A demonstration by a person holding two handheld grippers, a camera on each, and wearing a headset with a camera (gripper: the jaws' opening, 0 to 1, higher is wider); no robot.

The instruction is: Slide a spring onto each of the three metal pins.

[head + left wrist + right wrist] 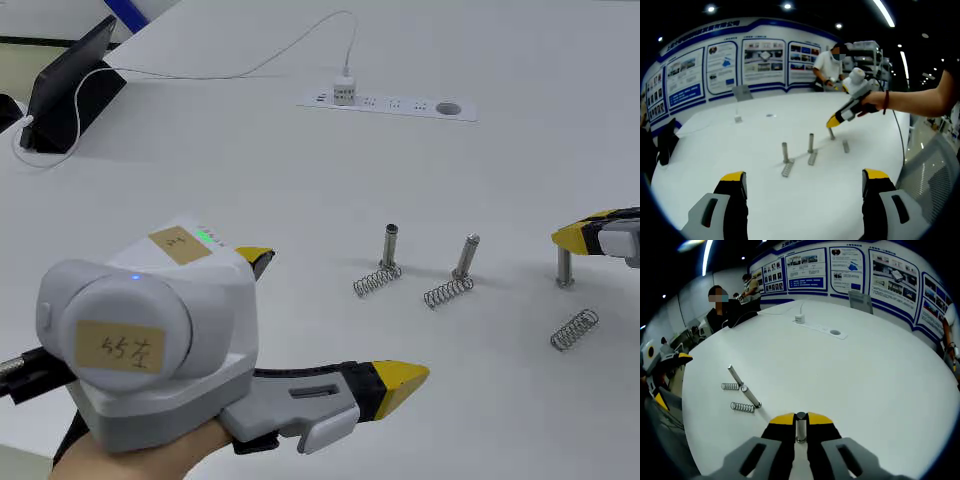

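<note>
Jaws of the right gripper were clenched on the top of the rightmost pin, apparently to steady it; the right spring lay unthreaded on the table near it. The left gripper was held clear, jaws spread and empty. The middle spring and left spring were laid at the feet of the middle pin and left pin.

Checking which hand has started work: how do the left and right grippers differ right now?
The left gripper has its jaws wide apart and empty; the right gripper has its jaws closed on a pin. The left gripper hangs short of all three pins, while the right gripper is at the rightmost one in the head view. Both have yellow jaw tips, and neither holds any of the springs.
</note>
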